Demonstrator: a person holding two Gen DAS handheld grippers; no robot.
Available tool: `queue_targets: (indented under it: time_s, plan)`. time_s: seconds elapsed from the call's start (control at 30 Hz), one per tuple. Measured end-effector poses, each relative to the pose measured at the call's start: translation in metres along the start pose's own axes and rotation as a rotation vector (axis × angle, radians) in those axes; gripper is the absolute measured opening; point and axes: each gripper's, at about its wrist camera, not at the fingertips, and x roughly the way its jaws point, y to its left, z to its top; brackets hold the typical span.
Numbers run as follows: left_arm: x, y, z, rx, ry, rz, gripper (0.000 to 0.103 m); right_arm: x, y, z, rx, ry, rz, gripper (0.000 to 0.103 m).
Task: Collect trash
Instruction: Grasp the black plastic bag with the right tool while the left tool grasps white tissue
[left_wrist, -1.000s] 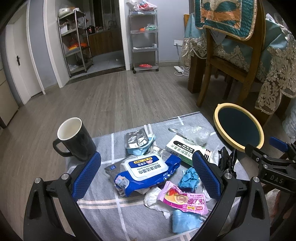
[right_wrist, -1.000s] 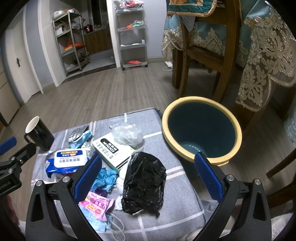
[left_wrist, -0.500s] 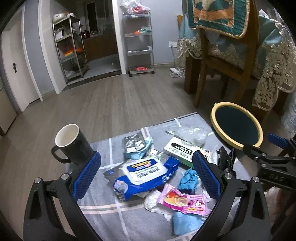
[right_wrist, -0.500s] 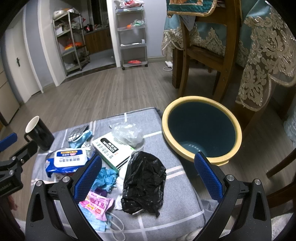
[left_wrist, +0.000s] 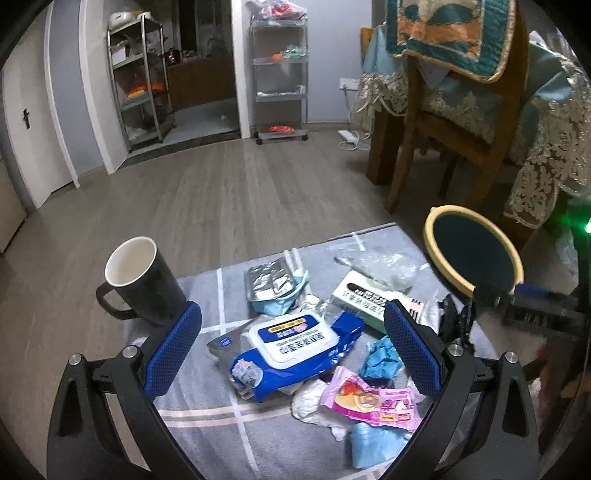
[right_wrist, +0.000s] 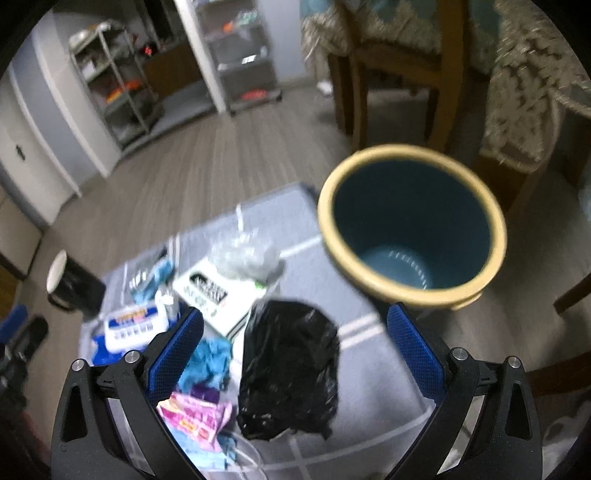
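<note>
Trash lies on a grey checked mat: a blue wet-wipes pack, a pink wrapper, a silver foil pouch, a white-and-green box, a clear plastic bag and a black plastic bag. A teal bin with a yellow rim stands to the right of the mat. My left gripper is open above the wipes pack. My right gripper is open above the black bag.
A black mug stands at the mat's left corner. A wooden chair and a table with a lace cloth stand behind the bin. Metal shelves stand by the far wall, across the wood floor.
My right gripper has moved forward towards the black bag and the bin; its view is now blurred. My left gripper has shifted slightly. Both stay open.
</note>
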Motion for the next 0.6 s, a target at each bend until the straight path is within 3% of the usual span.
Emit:
queue_targets:
  time_s: [0.07,0.13,0.2,0.23,0.3,0.4,0.6]
  plan:
    - [0.003,0.0,0.0,-0.006,0.007,-0.001,0.097,0.009,0.007,-0.005,-0.022,0.022,-0.002,0.096]
    - [0.004,-0.001,-0.001,-0.001,0.007,-0.001,0.097,0.015,0.014,-0.008,-0.048,0.038,-0.013,0.088]
    - [0.005,-0.002,-0.002,0.013,0.005,0.003,0.097,0.024,0.017,-0.01,-0.055,0.073,-0.015,0.064]
    - [0.005,-0.003,-0.002,0.022,0.004,0.009,0.097,0.026,0.016,-0.011,-0.05,0.087,-0.008,0.059]
    - [0.006,-0.006,-0.004,0.038,0.005,0.014,0.097,0.031,0.012,-0.012,-0.02,0.12,0.01,0.028]
    - [0.007,-0.008,-0.006,0.041,0.008,0.008,0.097,0.02,0.006,-0.009,0.018,0.095,0.014,0.012]
    - [0.013,-0.009,-0.007,0.031,0.028,-0.021,0.097,-0.015,0.007,0.004,0.02,0.016,0.043,0.008]
